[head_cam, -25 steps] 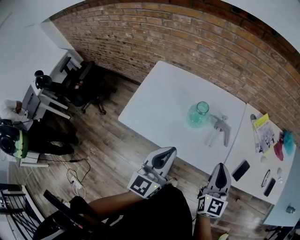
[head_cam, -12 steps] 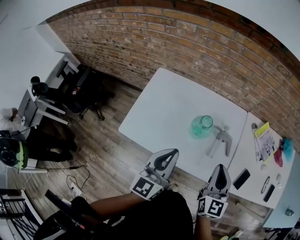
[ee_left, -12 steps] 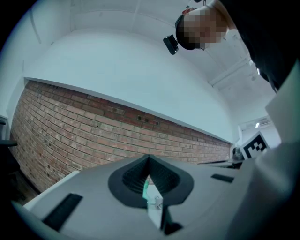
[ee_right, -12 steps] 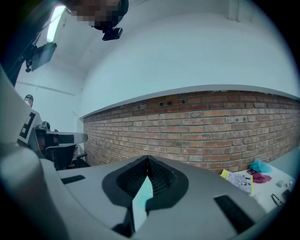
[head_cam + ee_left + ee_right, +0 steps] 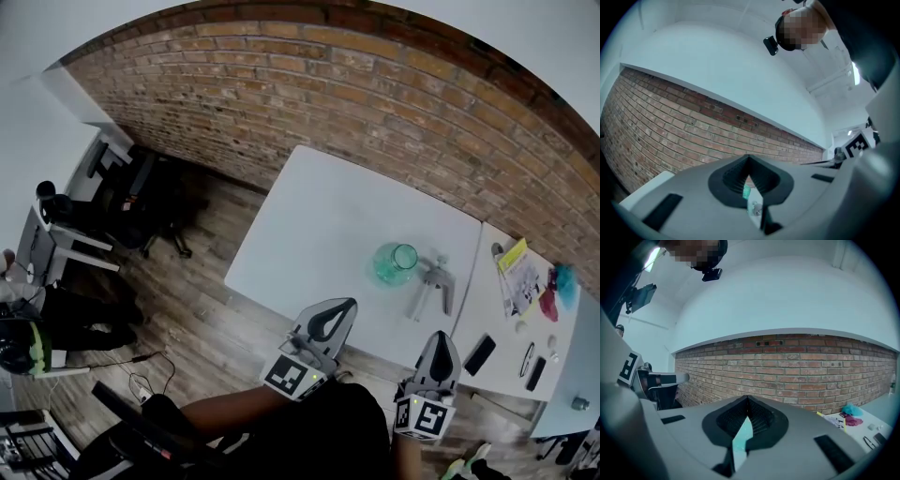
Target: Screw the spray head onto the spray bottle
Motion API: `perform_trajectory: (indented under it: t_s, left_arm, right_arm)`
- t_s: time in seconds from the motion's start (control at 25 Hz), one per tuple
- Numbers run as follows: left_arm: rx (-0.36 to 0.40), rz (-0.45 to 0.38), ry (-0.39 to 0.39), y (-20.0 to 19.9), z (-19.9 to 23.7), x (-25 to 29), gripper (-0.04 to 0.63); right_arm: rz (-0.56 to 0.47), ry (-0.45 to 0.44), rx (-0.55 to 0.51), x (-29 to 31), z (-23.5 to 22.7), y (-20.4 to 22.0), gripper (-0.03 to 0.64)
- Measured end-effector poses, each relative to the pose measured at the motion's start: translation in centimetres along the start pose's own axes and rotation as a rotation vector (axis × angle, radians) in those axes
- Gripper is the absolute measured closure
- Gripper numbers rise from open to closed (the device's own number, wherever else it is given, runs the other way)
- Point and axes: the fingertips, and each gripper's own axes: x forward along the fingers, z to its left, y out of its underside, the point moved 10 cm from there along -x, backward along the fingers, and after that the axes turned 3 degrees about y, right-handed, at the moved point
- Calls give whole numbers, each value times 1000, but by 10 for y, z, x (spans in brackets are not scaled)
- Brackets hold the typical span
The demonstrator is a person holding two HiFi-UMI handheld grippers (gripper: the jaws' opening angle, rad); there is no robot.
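A green round spray bottle (image 5: pixel 393 263) stands open-topped on the white table (image 5: pixel 319 244). Just right of it lies the grey spray head (image 5: pixel 435 278), its tube pointing toward me. My left gripper (image 5: pixel 338 307) hangs shut at the table's near edge, well short of the bottle, with nothing in it. My right gripper (image 5: pixel 443 339) is shut and empty too, near the front edge below the spray head. In the left gripper view a sliver of bottle (image 5: pixel 746 191) and spray head (image 5: pixel 754 209) shows through the closed jaws. Through the shut jaws of the right gripper view, only a strip of green bottle (image 5: pixel 742 434) is visible.
A second white table (image 5: pixel 511 342) at right carries a black phone (image 5: pixel 479 353), a yellow leaflet (image 5: pixel 517 273), pink and blue items (image 5: pixel 555 293) and small tools. A brick wall (image 5: pixel 375 103) runs behind. Chairs and desks (image 5: pixel 112 202) stand left on the wooden floor.
Both grippers have moved toward the table, still shut. In the head view the bottle and spray head now sit a bit lower and nearer, and the table fills more of the middle.
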Motion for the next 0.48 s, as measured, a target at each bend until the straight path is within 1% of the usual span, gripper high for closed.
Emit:
perform_trajectory:
  t_s: [0.12, 0.32, 0.48]
  left_arm:
    - [21, -10, 4, 2, 14, 1, 595]
    - [0, 15, 24, -4, 21, 10, 595]
    - [-1, 6, 19, -4, 26, 18, 595]
  right_arm:
    - [6, 24, 5, 7, 7, 0, 611]
    - [23, 33, 8, 17, 10, 0, 611]
    - [11, 51, 19, 29, 2, -3, 611]
